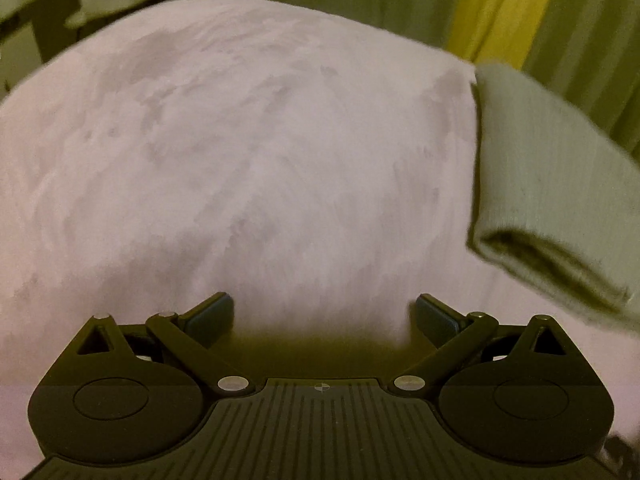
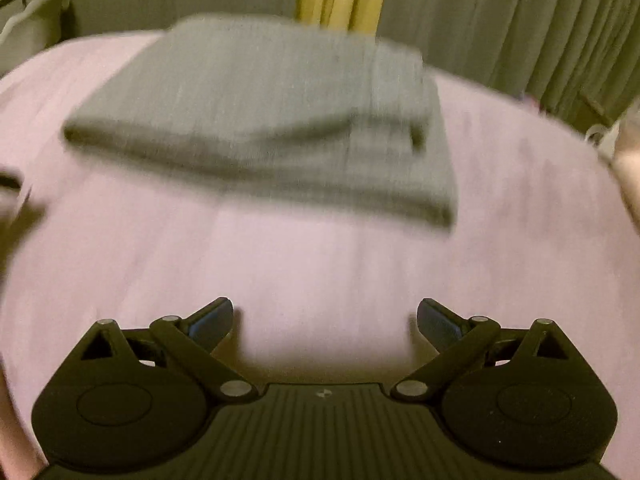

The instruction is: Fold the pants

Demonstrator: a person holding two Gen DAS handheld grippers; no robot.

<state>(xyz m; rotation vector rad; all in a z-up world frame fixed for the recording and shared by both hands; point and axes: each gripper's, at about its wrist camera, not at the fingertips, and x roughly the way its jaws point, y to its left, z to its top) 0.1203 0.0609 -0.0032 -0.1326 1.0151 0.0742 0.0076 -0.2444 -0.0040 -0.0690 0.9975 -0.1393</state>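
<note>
I see the grey pants (image 2: 256,120) folded into a flat stack on the pink bed cover (image 2: 320,264), ahead of my right tool (image 2: 325,320), whose jaws are spread and empty. The left tool (image 1: 325,316), left of the pants, is spread and empty too. I judge the folding nearly done; I would only square the loose edges gently. No writing is readable.

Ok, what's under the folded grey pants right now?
The folded pants lie flat on the pink bedcover, which shows all round them. Nothing sticks out from beneath. Whatever lies directly under the stack is covered, and this view is blurred.
</note>
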